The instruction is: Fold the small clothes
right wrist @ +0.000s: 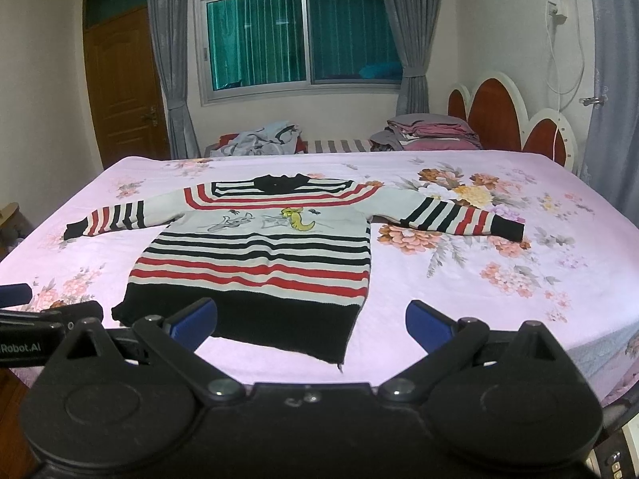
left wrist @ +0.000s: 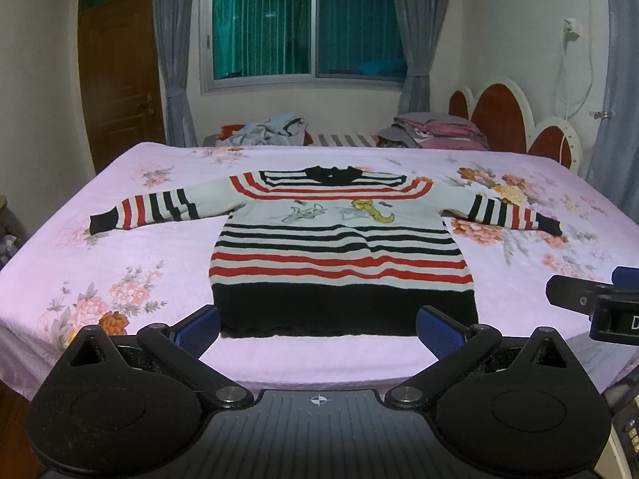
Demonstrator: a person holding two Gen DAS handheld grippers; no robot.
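A small striped sweater (left wrist: 339, 247), white with red and black stripes, a black hem and a cartoon print, lies flat and face up on the bed with both sleeves spread. It also shows in the right wrist view (right wrist: 255, 255). My left gripper (left wrist: 317, 329) is open and empty, hovering in front of the hem. My right gripper (right wrist: 311, 325) is open and empty, near the hem's right corner. The right gripper also shows at the right edge of the left wrist view (left wrist: 591, 299), and the left gripper at the left edge of the right wrist view (right wrist: 36, 319).
The bed (left wrist: 120, 239) has a pink floral sheet and a red and white headboard (left wrist: 515, 119) at the right. A heap of clothes (left wrist: 271, 129) and folded bedding (left wrist: 439, 129) lie beyond it. A wooden door (left wrist: 120, 80) and a curtained window (left wrist: 303, 28) stand behind.
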